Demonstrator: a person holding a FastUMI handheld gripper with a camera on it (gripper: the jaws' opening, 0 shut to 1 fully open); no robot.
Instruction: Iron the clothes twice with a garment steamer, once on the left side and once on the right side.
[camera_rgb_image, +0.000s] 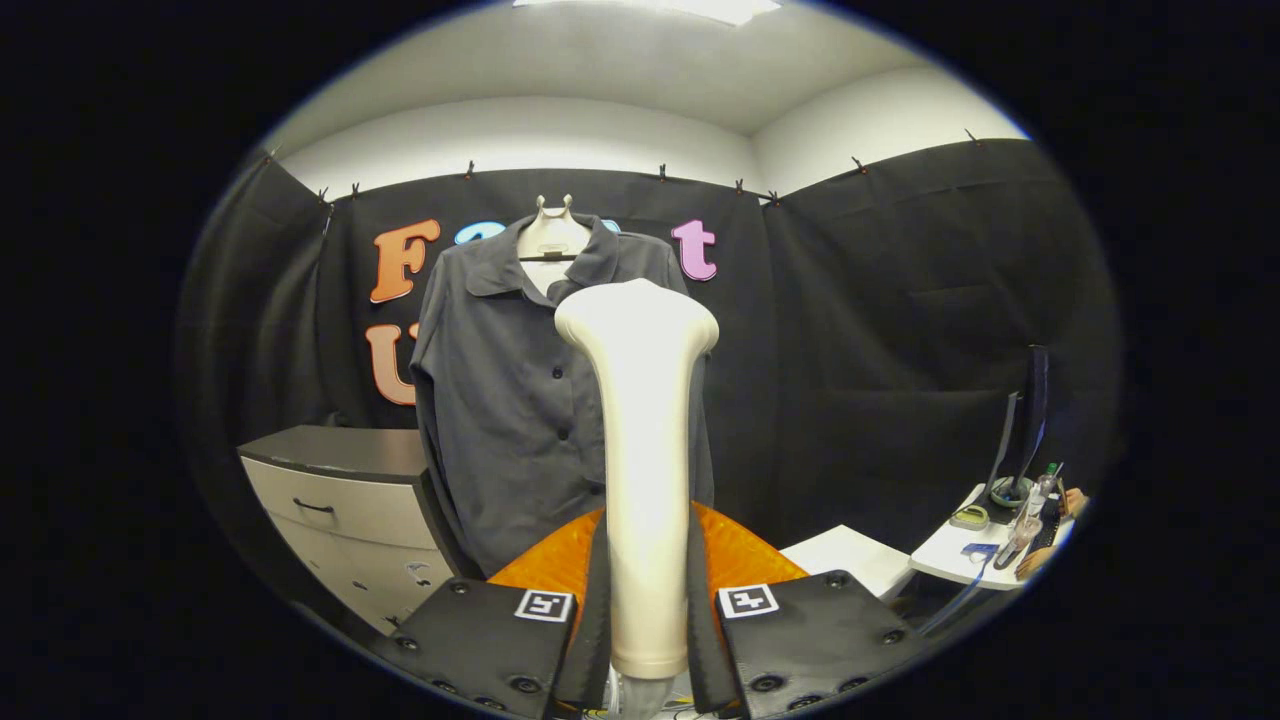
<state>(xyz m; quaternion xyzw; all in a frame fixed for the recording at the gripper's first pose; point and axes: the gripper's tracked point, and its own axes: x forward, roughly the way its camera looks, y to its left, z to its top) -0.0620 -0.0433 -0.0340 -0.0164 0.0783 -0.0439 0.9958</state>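
Gripper view: the tongs (645, 610) are clenched on the handle of the garment steamer (640, 420), both fingers pressed to its sides, its head standing upright. Beyond it a dark button shirt (510, 400) hangs on a hanger against the wall, apparently not touching the head. A drawer cabinet (340, 500) stands beside the shirt.

Lab recording booth: black cloth walls (880, 330), drawer cabinet (340, 500), monitor desk (960, 555).

A cream garment steamer (640, 440) is held upright, clamped between the tool's fingers (597, 600). A dark grey buttoned shirt (510, 400) is hung just beyond it.
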